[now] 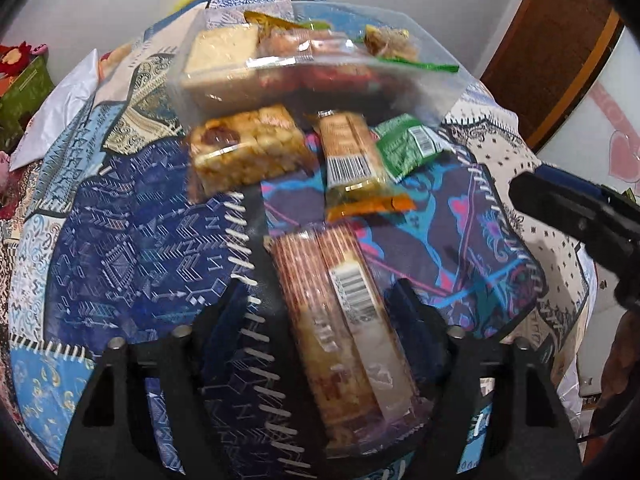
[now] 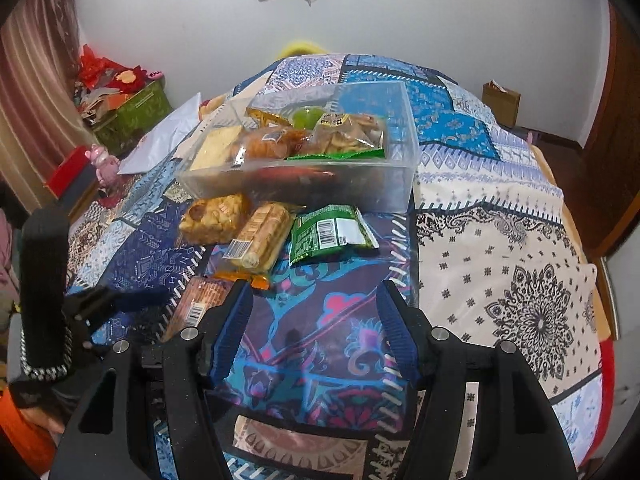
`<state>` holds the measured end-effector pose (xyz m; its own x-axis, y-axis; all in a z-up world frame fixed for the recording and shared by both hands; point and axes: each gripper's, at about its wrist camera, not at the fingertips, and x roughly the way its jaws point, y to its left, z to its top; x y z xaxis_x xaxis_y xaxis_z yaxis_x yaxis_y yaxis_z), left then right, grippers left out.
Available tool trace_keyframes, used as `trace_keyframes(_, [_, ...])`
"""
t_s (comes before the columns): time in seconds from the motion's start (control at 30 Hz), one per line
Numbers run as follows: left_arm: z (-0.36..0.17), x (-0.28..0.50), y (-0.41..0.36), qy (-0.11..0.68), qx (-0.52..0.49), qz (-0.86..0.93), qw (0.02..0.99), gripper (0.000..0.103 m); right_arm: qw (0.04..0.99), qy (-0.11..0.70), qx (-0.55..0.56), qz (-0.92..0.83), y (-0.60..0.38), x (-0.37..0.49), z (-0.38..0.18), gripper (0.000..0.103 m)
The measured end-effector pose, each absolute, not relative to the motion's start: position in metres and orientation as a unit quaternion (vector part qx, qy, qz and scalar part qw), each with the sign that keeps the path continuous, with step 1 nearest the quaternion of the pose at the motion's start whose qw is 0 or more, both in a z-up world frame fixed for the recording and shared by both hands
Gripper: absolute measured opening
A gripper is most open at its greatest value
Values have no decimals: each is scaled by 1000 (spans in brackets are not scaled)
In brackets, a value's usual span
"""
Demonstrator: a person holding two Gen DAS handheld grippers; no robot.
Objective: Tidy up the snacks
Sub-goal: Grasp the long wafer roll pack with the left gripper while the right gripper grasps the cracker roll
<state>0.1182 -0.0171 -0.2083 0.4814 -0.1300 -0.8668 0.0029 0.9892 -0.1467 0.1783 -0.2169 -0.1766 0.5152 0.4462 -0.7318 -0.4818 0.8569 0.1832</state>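
A clear plastic bin [image 2: 394, 184] [image 1: 420, 92] on the patchwork bedspread holds several snack packs. In front of it lie a peanut brittle block [image 1: 248, 148] [image 2: 212, 218], a biscuit pack with a barcode [image 1: 350, 156] [image 2: 260, 236] and a green packet [image 1: 408, 146] [image 2: 330, 232]. My left gripper [image 1: 320, 304] is open, its fingers on either side of a long wafer pack [image 1: 344, 320], which also shows in the right wrist view [image 2: 200, 300]. My right gripper [image 2: 314, 300] is open and empty above the bedspread, to the right of the left gripper [image 2: 92, 304].
The patchwork bedspread [image 2: 500, 260] covers the whole surface. A white pillow [image 2: 168, 136] lies at the back left. A green box with red decorations [image 2: 128, 112] stands at the left wall. A wooden door [image 1: 560, 40] is at the right.
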Motion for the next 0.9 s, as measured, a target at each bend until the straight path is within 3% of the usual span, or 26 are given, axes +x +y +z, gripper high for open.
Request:
trace_keyframes(0.07, [-209, 113, -16, 494, -63, -42, 866, 62, 870, 414, -21, 265, -215, 178, -177, 61])
trace_keyframes(0.13, [-210, 109, -13, 488, -64, -40, 870, 48, 870, 416, -21, 265, -213, 179, -178, 61])
trace_keyframes(0.2, [-209, 106, -7, 484, -64, -39, 872, 45, 867, 420, -21, 267, -209, 181, -180, 61])
trace_keyframes(0.9, [-205, 104, 64, 460, -112, -3, 881, 45, 838, 466, -54, 278, -124, 219, -216, 61])
